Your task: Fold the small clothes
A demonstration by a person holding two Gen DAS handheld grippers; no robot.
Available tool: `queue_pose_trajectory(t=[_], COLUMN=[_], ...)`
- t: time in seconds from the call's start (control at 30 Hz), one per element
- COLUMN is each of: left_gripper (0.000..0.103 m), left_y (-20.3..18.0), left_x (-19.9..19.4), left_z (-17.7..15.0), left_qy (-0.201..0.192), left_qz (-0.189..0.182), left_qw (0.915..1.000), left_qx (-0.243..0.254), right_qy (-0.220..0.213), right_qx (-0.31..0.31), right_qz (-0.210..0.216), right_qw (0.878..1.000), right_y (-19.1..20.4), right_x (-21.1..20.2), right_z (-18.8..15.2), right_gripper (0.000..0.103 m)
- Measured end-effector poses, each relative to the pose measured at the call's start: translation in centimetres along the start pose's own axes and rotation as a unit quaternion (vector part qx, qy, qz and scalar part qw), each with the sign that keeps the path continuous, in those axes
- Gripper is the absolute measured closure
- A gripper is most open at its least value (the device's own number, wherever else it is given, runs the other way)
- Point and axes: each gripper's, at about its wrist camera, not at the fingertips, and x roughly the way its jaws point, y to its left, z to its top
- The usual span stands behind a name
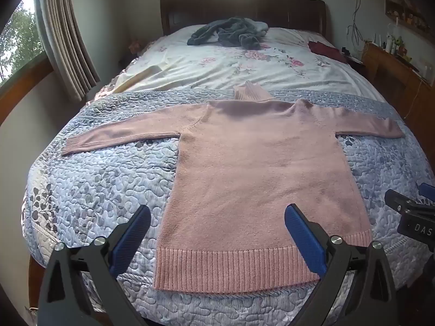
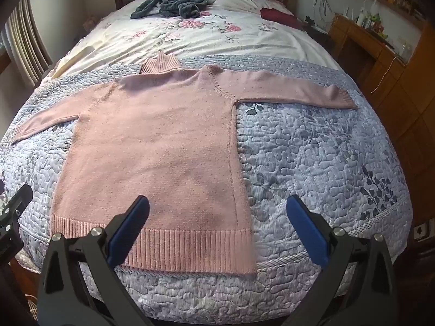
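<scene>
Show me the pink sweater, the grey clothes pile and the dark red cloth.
pink sweater point(image 1: 258, 168), left wrist view, chest.
grey clothes pile point(image 2: 174, 4), right wrist view, middle.
dark red cloth point(image 2: 280, 16), right wrist view, centre.

One pink knitted sweater point(image 1: 258, 168) lies flat on the bed, two sleeves spread, one ribbed collar at 12 o'clock. One blue-grey quilted coverlet with leaf print point(image 1: 108, 184) is under it. One white sheet with pink flowers point(image 1: 217, 68) sits beyond, at 12 o'clock. One heap of dark grey fleecy cloth point(image 1: 228, 34) is at the far 12 o'clock end; the number of items in it cannot be told. One dark red folded cloth point(image 1: 325, 50) is at 1 o'clock. Two grippers: left gripper point(image 1: 217, 240), right gripper point(image 2: 217, 231), each with two blue-padded fingers spread wide, nothing between them.
</scene>
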Motion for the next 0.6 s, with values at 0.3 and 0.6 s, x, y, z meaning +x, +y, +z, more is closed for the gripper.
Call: queue_pose_trajectory(t=[0.3,0.6], left_gripper=[0.004,0.004], left_y=[-0.29,-0.31], left_x=[0.04,0.33], left_z=[0.02,0.01], left_qy=[-0.001,0.004], left_qz=[0.008,0.012], left_qw=[0.9998,0.9998], left_qx=[0.017,0.017], right_qy=[-0.003,-0.006], right_qx=[0.002,-0.003], right_qz=[-0.006,-0.009], right_qw=[1.000,1.000], right_y=[-0.28,-0.33], right_x=[0.15,0.36], right_z=[0.39,0.11], right_gripper=[0.003,0.003])
